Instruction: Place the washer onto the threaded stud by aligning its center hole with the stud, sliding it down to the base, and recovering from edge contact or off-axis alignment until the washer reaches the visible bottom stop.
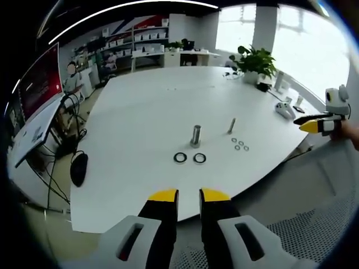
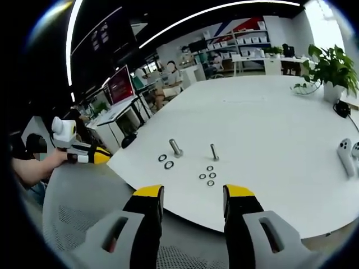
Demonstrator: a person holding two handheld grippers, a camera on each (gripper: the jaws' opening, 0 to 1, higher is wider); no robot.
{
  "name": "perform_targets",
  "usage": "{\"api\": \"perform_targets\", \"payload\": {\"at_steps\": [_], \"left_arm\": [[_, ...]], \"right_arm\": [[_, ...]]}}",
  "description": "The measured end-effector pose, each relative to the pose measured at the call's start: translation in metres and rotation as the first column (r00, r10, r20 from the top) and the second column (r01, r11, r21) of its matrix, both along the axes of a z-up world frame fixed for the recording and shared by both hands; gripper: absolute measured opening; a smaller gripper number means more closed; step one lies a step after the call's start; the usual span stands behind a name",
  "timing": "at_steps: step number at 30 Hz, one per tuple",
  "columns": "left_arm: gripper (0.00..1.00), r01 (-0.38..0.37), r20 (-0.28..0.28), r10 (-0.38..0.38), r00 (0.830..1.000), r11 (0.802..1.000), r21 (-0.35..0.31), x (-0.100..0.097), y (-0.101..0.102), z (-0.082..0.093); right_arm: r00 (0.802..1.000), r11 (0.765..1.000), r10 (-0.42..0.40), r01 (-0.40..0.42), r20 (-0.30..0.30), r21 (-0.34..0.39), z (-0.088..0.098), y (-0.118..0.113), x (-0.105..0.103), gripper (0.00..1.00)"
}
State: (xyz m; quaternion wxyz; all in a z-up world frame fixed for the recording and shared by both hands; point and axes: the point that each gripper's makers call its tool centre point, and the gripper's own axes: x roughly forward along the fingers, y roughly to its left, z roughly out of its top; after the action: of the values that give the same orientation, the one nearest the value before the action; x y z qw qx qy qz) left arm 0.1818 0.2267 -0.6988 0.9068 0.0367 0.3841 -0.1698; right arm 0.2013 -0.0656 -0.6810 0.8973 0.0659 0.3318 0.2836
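In the left gripper view, the left tongs at the bottom centre stand slightly parted and empty. Mid-frame on the white oval desk, two dark flat ring washers lie before a thick upright metal stud. Right of it stand a thin threaded stud and a cluster of small washers, too small to make out.

In the right gripper view, the right tongs at the bottom gape wide, empty. The other tongs enter at left, their jaws unclear.
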Motion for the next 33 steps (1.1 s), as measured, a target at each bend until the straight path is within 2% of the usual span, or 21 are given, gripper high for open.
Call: {"api": "perform_targets", "payload": {"at_steps": [16, 33], "left_arm": [[0.14, 0.012, -0.011, -0.012, 1.0, 1.0, 0.005, -0.0018, -0.0005, -0.0027], [0.13, 0.005, -0.006, -0.005, 1.0, 1.0, 0.009, -0.0004, 0.0003, -0.0017]], "right_arm": [[0.998, 0.999, 0.051, -0.052, -0.035, -0.013, -0.0065, 0.0065, -0.007, 0.45], [0.999, 0.999, 0.048, -0.048, -0.026, -0.006, -0.0047, 0.0057, -0.0053, 0.44]]}}
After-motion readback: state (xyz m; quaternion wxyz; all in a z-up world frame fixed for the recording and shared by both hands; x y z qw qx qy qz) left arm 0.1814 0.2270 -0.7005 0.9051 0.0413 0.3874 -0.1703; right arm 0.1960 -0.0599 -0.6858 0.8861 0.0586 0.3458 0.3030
